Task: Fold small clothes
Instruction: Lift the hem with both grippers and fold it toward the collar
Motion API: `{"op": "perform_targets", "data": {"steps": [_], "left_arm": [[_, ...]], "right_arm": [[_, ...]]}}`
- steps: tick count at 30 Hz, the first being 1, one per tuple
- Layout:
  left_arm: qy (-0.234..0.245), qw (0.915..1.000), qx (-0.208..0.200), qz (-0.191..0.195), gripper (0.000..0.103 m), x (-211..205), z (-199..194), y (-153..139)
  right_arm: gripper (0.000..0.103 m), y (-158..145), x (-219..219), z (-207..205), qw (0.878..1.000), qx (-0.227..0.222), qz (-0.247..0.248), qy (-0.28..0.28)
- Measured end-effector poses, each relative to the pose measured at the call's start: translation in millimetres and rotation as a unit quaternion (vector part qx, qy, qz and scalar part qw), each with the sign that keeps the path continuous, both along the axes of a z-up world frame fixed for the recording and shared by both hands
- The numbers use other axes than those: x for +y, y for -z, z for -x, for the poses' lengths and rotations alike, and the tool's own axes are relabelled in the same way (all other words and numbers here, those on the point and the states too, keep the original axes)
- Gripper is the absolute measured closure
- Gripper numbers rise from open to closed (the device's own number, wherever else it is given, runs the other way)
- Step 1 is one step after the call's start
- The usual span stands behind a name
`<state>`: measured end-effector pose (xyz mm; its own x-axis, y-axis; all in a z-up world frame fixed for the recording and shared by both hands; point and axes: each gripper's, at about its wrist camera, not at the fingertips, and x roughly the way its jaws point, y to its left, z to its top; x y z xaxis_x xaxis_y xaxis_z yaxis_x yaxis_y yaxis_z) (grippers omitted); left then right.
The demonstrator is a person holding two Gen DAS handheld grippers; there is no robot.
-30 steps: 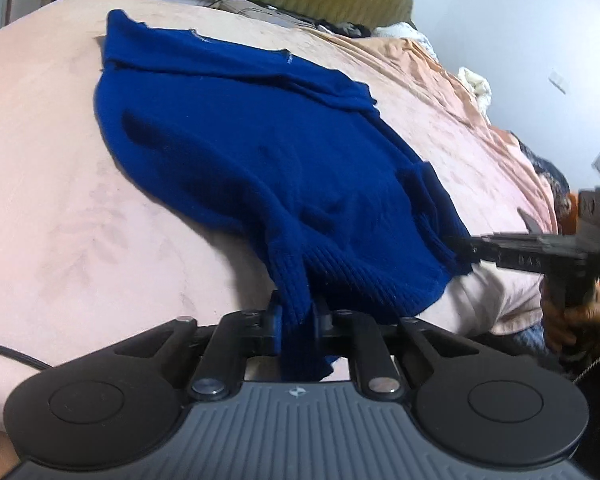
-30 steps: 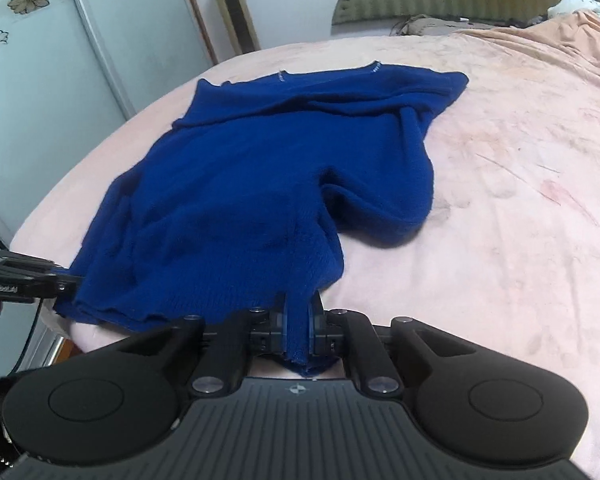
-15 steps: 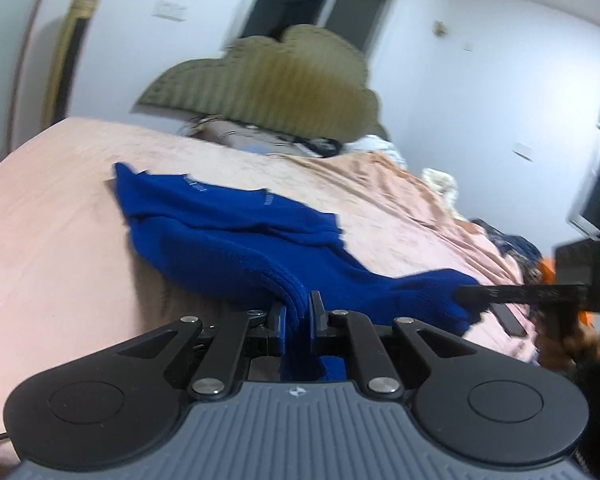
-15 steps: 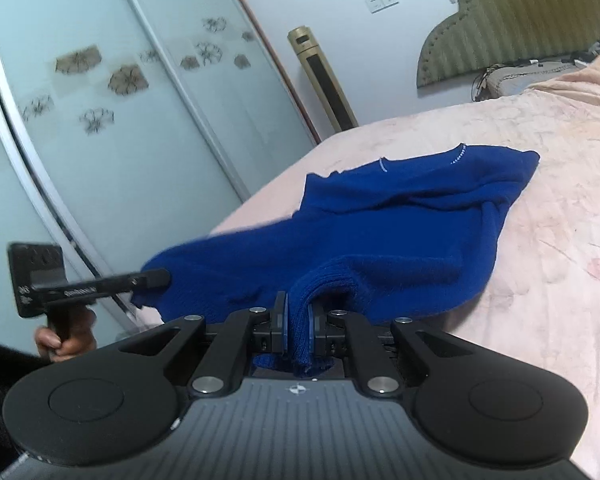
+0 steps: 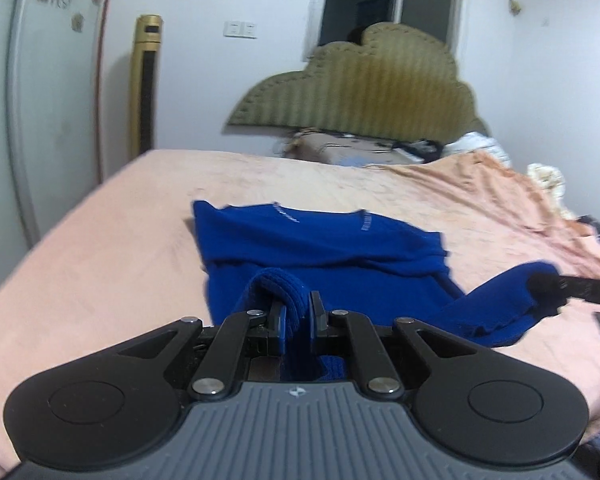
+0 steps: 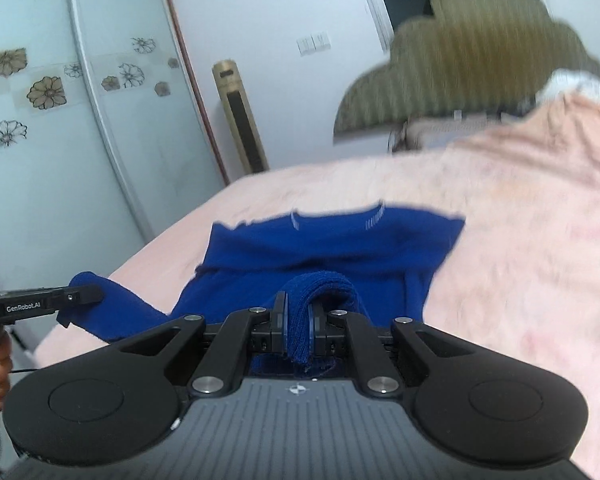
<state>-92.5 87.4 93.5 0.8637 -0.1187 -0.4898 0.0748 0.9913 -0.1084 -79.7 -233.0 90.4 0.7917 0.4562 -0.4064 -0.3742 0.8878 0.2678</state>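
Since a second ago the sweater's (image 5: pixel 320 252) near edge has come up off the pink bed (image 5: pixel 100 264), its collar end staying flat. Each corner is pinched: the left gripper (image 5: pixel 298 316) and the right gripper (image 6: pixel 298 320) are nearly closed on bunched knit. This looks like the bottom-to-top fold under way. Next, both corners should travel together toward the collar, level, then lower and let go.

Left claw (image 5: pixel 297 312) and right claw (image 6: pixel 297 312) both clamped tight, angled slightly downward.
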Motion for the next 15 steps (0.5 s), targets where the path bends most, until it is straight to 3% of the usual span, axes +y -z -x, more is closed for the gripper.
{"op": "perform_targets", "data": {"steps": [4,15], "left_arm": [[-0.025,0.9995,0.014,-0.010,0.093,-7,-21,-3],[-0.033,0.9982,0.033,-0.038,0.093,-21,-48,6]], "right_arm": [[0.091,-3,10,-17,1.000,-0.019,0.007,0.013],[0.091,11,15,-41,0.999,-0.001,0.000,0.042]]}}
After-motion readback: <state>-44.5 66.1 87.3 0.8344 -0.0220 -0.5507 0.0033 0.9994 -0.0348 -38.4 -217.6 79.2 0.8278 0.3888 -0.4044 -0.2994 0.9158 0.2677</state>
